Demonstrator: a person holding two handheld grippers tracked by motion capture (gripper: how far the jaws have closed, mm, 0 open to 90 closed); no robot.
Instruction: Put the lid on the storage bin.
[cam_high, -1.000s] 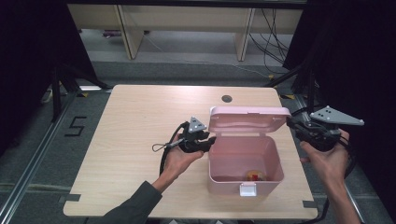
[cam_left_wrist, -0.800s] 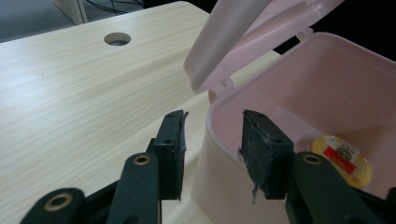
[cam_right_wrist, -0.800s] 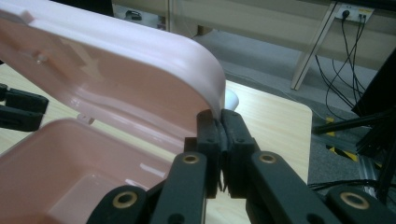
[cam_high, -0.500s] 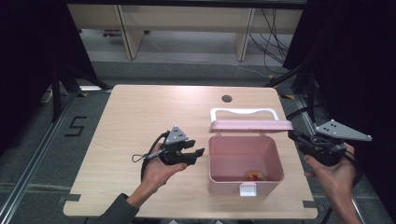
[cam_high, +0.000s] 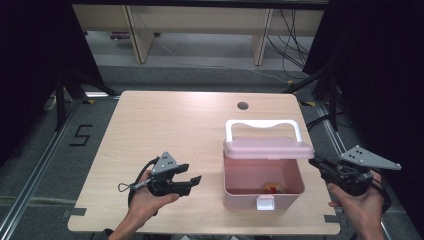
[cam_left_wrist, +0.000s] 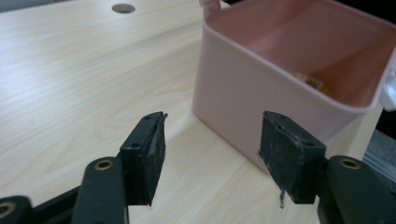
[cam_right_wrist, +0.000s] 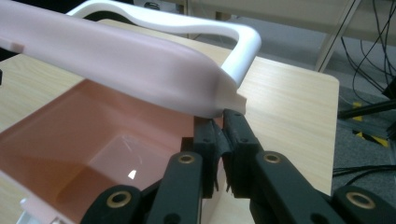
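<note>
Box: pink box (cam_high: 263, 192) on the near right part of the table (cam_high: 165, 130), open at the top, white latch (cam_high: 264, 202) on its near wall.
Lid: pink lid (cam_high: 268, 148) half raised over the far side of the box, white handle (cam_high: 263, 124) behind it.
Inside: small red and yellow thing (cam_high: 272, 187) on the box floor, too small to tell.
Left gripper (cam_high: 192, 181): left of the box, apart from it, jaws wide apart, empty.
Right gripper (cam_right_wrist: 223, 140): at the right wall of the box under the lid's corner, jaws together; whether they pinch the wall I cannot tell.
Hole: round hole (cam_high: 243, 105) in the far table.
</note>
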